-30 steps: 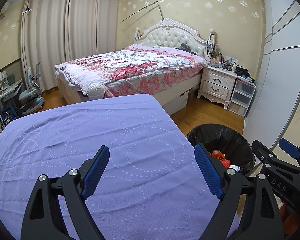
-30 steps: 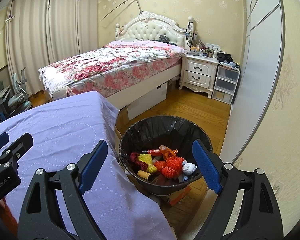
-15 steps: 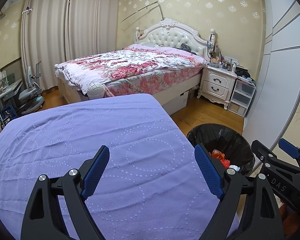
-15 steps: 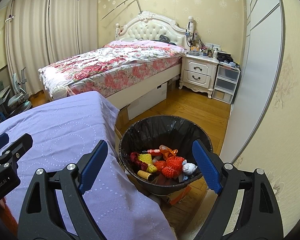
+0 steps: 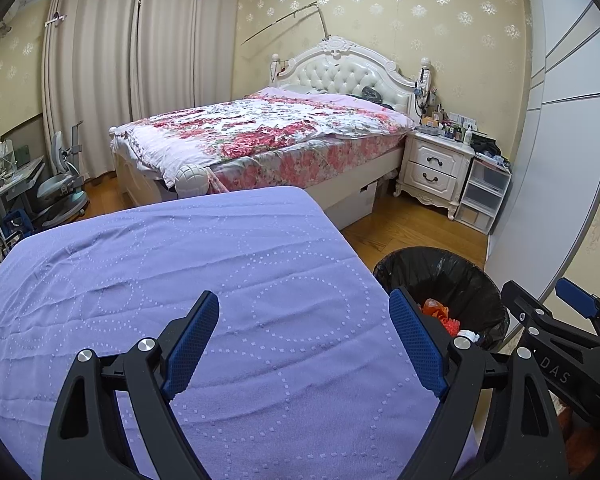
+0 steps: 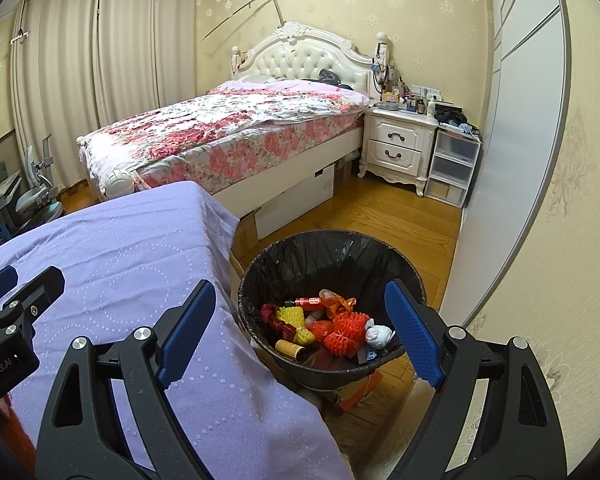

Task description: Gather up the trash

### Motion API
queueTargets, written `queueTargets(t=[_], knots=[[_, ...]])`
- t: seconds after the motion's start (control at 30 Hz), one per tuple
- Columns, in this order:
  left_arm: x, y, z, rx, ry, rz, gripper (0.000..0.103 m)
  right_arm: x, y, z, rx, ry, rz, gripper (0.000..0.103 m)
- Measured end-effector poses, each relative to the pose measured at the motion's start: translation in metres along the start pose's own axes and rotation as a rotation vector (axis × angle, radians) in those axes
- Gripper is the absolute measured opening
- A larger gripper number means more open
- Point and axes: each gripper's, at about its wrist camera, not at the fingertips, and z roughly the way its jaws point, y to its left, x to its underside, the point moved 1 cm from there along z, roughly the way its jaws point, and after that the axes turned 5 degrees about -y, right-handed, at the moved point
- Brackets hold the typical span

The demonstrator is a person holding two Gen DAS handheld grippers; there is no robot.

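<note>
A black-lined trash bin (image 6: 340, 256) stands on the floor right of the purple-clothed table (image 6: 112, 248). It holds trash: red and yellow foam nets (image 6: 342, 330), a small red bottle (image 6: 306, 302), a crumpled white paper (image 6: 378, 335). My right gripper (image 6: 300, 334) is open and empty, hovering above the bin's near side. My left gripper (image 5: 304, 344) is open and empty above the purple cloth (image 5: 180, 272). The bin (image 5: 452, 280) also shows at the right in the left wrist view, with the right gripper's body (image 5: 560, 344) beyond it.
A bed (image 6: 228, 136) with a floral cover stands behind the table. A white nightstand (image 6: 396, 148) and plastic drawers (image 6: 454, 168) sit by the wardrobe door (image 6: 512, 160). A desk chair (image 5: 60, 184) is at far left. Cardboard scraps (image 6: 356, 390) lie under the bin.
</note>
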Motion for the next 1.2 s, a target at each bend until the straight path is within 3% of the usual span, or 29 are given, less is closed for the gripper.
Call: queueTargets(t=[1.2], knots=[[0.0032,0.0006,-0.0035,-0.004,0.004,0.002,0.084,-0.0005,0.0003,-0.0002,0.000,-0.001,0.001,0.085]])
